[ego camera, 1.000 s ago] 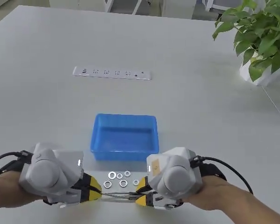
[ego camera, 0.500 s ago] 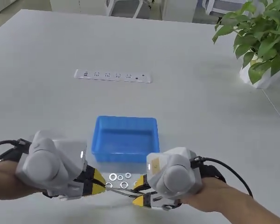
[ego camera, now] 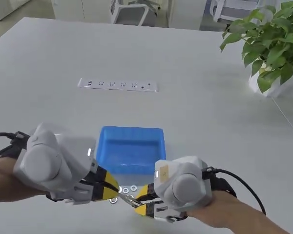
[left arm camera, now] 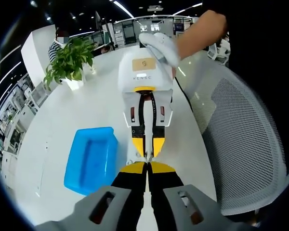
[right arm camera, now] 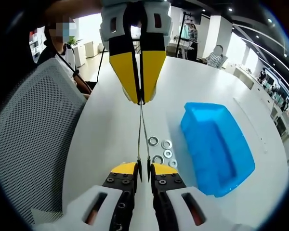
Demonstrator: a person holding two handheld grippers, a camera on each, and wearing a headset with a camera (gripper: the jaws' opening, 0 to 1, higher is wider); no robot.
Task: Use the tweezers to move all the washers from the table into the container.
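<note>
Thin metal tweezers (right arm camera: 142, 130) hang between my two grippers above the table's near edge. My left gripper (ego camera: 113, 187) is shut on one end and my right gripper (ego camera: 142, 201) is shut on the other. Several silver washers (ego camera: 131, 189) lie on the white table just behind the tweezers, partly hidden by the grippers; the right gripper view has the washers (right arm camera: 162, 150) to the right of the tweezers. The blue container (ego camera: 131, 148) stands just beyond them. In the left gripper view my left gripper (left arm camera: 147, 167) faces the right gripper (left arm camera: 145, 147) tip to tip, with the container (left arm camera: 91, 156) to the left.
A white power strip (ego camera: 118, 85) lies further back on the table (ego camera: 195, 102). A potted plant (ego camera: 273, 46) stands at the far right. A mesh chair back (right arm camera: 33, 125) stands at the table's near side.
The head camera has tilted. My left gripper has risen and closed in towards the right one, so the tweezers now slant instead of lying level. Washers and container stay put.
</note>
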